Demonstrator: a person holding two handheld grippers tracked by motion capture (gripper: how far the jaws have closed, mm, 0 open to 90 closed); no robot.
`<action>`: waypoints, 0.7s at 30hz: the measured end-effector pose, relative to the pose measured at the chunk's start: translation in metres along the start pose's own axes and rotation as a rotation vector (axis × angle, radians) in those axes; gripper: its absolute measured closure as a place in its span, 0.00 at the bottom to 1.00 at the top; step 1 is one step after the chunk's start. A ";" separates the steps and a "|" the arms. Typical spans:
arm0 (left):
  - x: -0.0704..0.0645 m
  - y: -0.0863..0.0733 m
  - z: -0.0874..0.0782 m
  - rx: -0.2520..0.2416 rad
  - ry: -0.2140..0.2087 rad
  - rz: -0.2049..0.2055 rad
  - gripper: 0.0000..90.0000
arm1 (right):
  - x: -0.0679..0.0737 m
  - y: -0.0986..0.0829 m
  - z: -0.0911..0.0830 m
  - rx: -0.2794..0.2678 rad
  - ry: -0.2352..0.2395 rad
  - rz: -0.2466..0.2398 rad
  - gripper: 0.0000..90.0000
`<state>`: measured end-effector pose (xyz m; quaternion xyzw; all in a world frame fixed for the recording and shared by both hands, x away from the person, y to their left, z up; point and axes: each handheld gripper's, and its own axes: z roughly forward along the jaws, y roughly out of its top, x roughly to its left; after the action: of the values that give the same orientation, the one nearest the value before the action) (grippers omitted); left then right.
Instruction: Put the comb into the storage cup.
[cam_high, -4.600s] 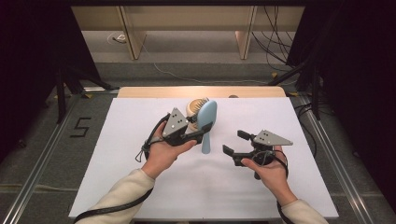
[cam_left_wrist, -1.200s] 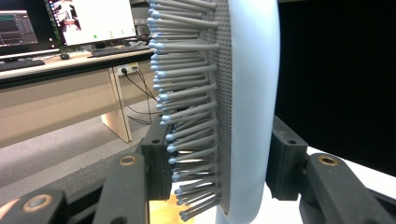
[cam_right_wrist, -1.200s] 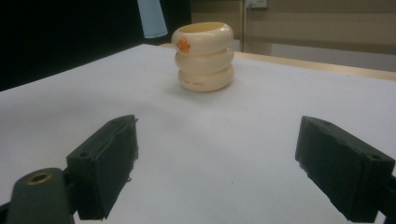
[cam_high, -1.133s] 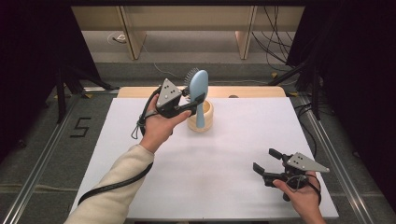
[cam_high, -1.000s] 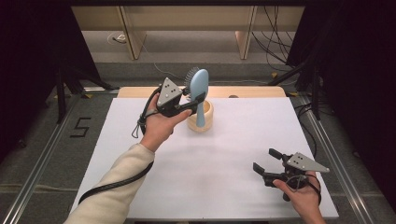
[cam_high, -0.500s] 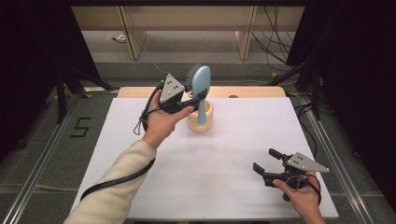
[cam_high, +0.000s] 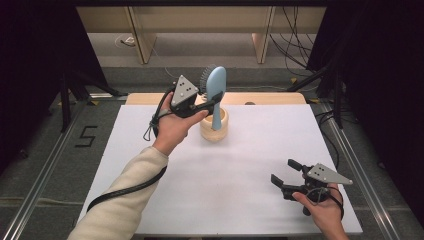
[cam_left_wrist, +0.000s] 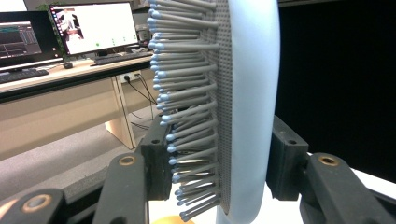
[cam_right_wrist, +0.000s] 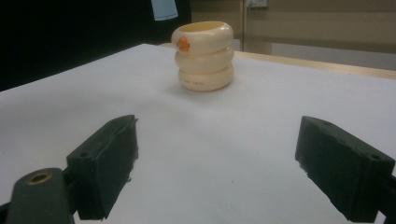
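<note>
Left hand-held gripper (cam_high: 212, 99): we see its two black jaws clamped on the head of a pale blue plastic hairbrush (cam_high: 216, 95), one on the bristle side and one on the smooth back.
Hairbrush: we find it held upright above the far middle of the bench, head up, handle pointing down into the mouth of a cream-coloured holder shaped like three stacked rings (cam_high: 215, 125); whether the handle touches the holder we cannot tell.
Brush texture: in the left gripper view we see a dotted grey pad (cam_left_wrist: 225, 93) bearing rows of stiff grey bristles (cam_left_wrist: 187, 93) with small blue ball tips, and a glossy rounded blue back.
Holder: we see a smooth, matt surface, a hollow top and a small orange mark (cam_right_wrist: 183, 44) on its upper ring; it stands on the bench.
Right hand-held gripper (cam_high: 284, 176): we see its jaws wide apart and gripping nothing, low over the near right corner of the bench, well apart from the holder.
Jaw pads: blocky, black, rubbery-looking.
Bench (cam_high: 250, 165): we see a flat white top with a pale wood strip along the far edge.
Room: grey floor, dark curtains at both sides, a wooden desk with monitors (cam_left_wrist: 98, 28) beyond.
Count: we count two hand-held grippers, one hairbrush, one holder.
</note>
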<state>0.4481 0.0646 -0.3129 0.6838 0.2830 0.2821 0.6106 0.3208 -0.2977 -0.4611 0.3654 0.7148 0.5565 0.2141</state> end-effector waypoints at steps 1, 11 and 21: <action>0.000 0.000 0.000 0.001 0.000 0.001 0.57 | 0.000 0.000 0.000 0.000 0.000 0.001 0.16; 0.002 0.003 0.004 -0.003 0.003 0.019 0.57 | 0.000 0.000 0.000 0.001 0.004 0.001 0.16; 0.005 0.006 0.009 -0.009 0.005 0.028 0.57 | 0.000 -0.001 0.001 -0.001 0.004 0.003 0.16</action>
<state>0.4589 0.0615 -0.3081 0.6843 0.2737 0.2938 0.6087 0.3216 -0.2976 -0.4620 0.3653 0.7145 0.5578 0.2119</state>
